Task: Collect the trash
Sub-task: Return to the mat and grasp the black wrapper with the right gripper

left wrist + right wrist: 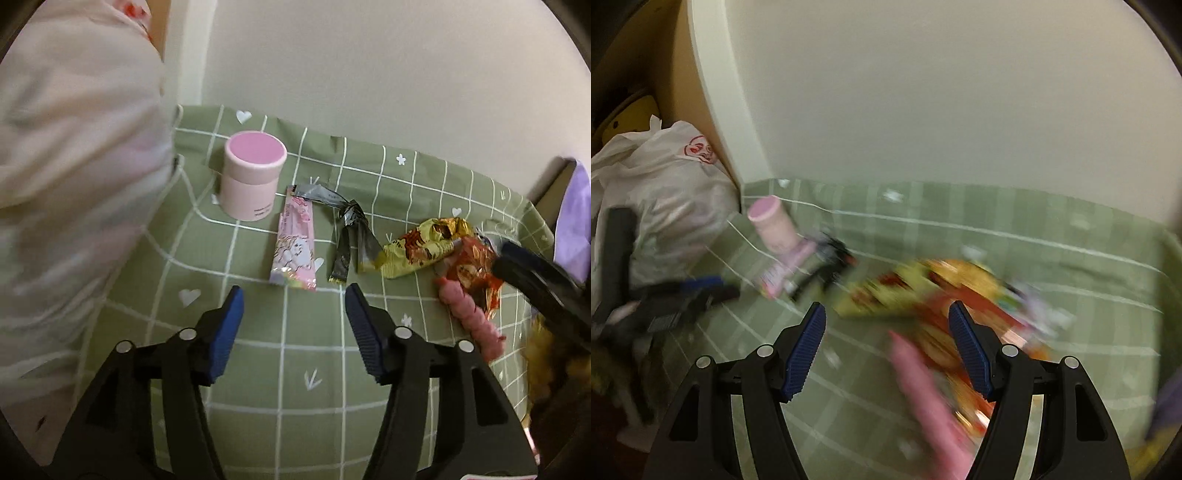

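Left gripper (294, 291) open, empty, hovering just short of the pink sachet (293, 242) lying flat on the green checked tablecloth (258, 369). Light, thin, slick film; I'd pinch the near sealed end. My right gripper (886, 314) open over the blurred snack wrappers (923, 288).
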Demonstrator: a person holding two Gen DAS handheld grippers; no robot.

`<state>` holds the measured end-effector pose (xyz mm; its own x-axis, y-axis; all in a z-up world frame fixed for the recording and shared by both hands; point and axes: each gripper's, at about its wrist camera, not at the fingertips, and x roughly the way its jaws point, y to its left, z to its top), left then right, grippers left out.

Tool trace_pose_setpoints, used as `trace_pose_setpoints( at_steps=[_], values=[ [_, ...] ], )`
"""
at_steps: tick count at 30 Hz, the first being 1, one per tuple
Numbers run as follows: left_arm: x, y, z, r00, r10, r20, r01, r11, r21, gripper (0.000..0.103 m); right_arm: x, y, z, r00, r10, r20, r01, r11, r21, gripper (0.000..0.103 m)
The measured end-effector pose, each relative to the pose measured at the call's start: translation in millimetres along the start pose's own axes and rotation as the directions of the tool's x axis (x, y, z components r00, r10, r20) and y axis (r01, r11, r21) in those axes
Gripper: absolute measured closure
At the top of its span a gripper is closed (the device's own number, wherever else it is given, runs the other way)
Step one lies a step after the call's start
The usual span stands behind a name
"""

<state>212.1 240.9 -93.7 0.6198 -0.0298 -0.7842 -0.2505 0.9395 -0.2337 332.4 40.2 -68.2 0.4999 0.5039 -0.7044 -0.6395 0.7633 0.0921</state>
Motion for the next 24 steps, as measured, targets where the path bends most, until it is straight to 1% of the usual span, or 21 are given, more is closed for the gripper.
trace_pose_setpoints(
  at_steps=[2,3,4,6,7,9,13,15,18,20,21,24],
  values=[
    [0.7,10.2,3.2,0.999,0.032,0.002,-0.032,0.999,0.014,0.048,28.2,10.5,11.5,0.998,0.057,-0.015,-0.057,0.998,0.001,0.038],
    [1.1,14.6,2.6,1.000,0.026,-0.009,-0.026,1.000,-0.003,0.048,43.6,15.6,17.3,0.997,0.065,-0.031,-0.065,0.998,0.004,0.040],
    [2.8,18.2,4.0,1.000,0.015,-0.018,-0.015,1.000,-0.023,0.048,59.0,20.3,22.8,0.997,0.061,-0.048,-0.060,0.998,0.005,0.046],
    [3.6,24.4,7.3,1.000,-0.010,-0.022,0.009,0.998,-0.069,0.048,82.4,25.3,29.6,0.996,0.055,-0.071,-0.054,0.998,0.017,0.049],
    [0.9,25.8,9.0,1.000,-0.007,-0.016,0.006,0.998,-0.069,0.048,92.5,26.1,32.1,0.995,0.052,-0.080,-0.050,0.998,0.029,0.051],
    [-1.7,30.6,11.0,1.000,0.009,0.003,-0.009,0.999,-0.051,0.048,106.6,27.4,35.8,0.995,0.049,-0.092,-0.045,0.998,0.040,0.053],
    [5.3,30.9,15.2,1.000,-0.015,-0.001,0.015,0.999,-0.051,0.048,127.3,33.7,41.0,0.990,0.067,-0.126,-0.065,0.998,0.027,0.054],
    [7.6,33.5,15.9,1.000,-0.014,-0.001,0.014,0.998,-0.058,0.048,136.1,33.6,40.8,0.984,0.087,-0.154,-0.083,0.996,0.032,0.062],
    [9.9,37.6,17.8,1.000,-0.014,-0.005,0.013,0.996,-0.090,0.048,126.6,32.3,40.7,0.985,0.106,-0.136,-0.100,0.994,0.047,0.071],
    [11.9,38.4,18.5,1.000,-0.025,-0.006,0.024,0.994,-0.105,0.048,108.4,32.2,39.5,0.990,0.073,-0.120,-0.069,0.997,0.035,0.076],
    [12.7,38.0,18.4,1.000,-0.029,-0.006,0.028,0.994,-0.109,0.048,96.4,31.6,38.4,0.993,0.059,-0.106,-0.055,0.998,0.033,0.077],
    [18.9,30.8,19.7,1.000,-0.023,-0.002,0.023,0.996,-0.082,0.048,57.7,25.8,32.4,0.997,0.049,-0.054,-0.046,0.997,0.055,0.077]
  ],
)
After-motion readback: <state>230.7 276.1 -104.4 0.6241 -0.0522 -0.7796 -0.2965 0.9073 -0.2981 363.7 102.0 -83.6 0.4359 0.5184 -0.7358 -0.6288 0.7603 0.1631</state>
